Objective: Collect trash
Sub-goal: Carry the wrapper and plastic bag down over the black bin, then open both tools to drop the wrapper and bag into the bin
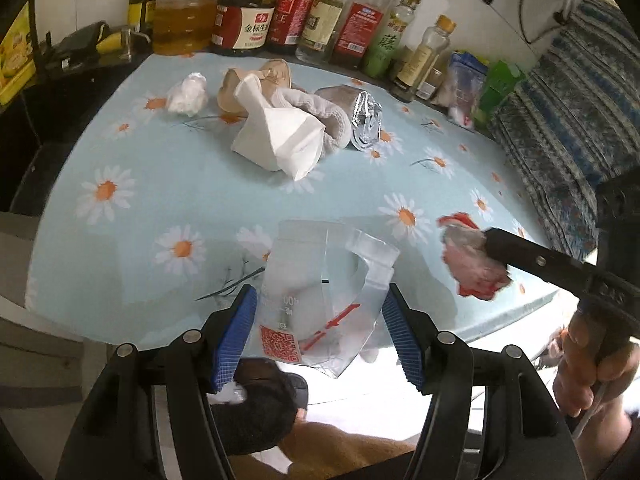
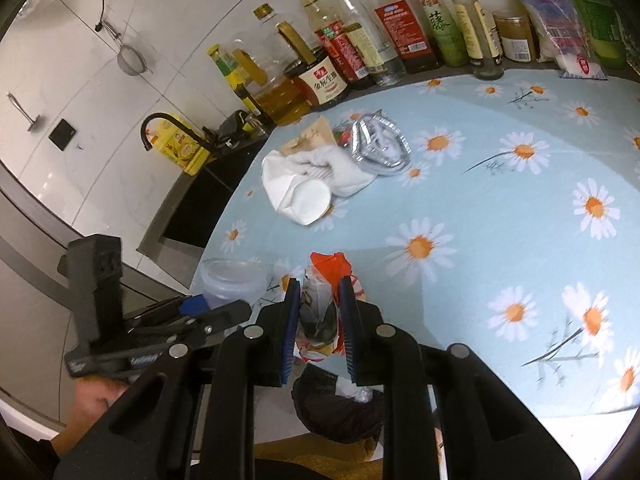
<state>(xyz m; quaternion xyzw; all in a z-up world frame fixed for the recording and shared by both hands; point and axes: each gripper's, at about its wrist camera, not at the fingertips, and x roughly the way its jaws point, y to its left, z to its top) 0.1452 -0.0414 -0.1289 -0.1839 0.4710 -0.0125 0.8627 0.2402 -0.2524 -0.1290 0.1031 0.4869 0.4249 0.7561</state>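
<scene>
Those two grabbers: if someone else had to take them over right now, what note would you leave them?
Left gripper: jaws closed on a clear plastic cup, held at the table's near edge.
Right gripper: jaws shut on a red-and-white crumpled wrapper.
Black-lined bin: on the floor just below the table edge, some white trash already inside.
Done: two pieces picked up, neither dropped in yet.
Left on the flowered tablecloth: white paper napkin, foil tray, grey-white cloth, brown paper scrap, small white wad. Bottles at the back likely stay.
</scene>
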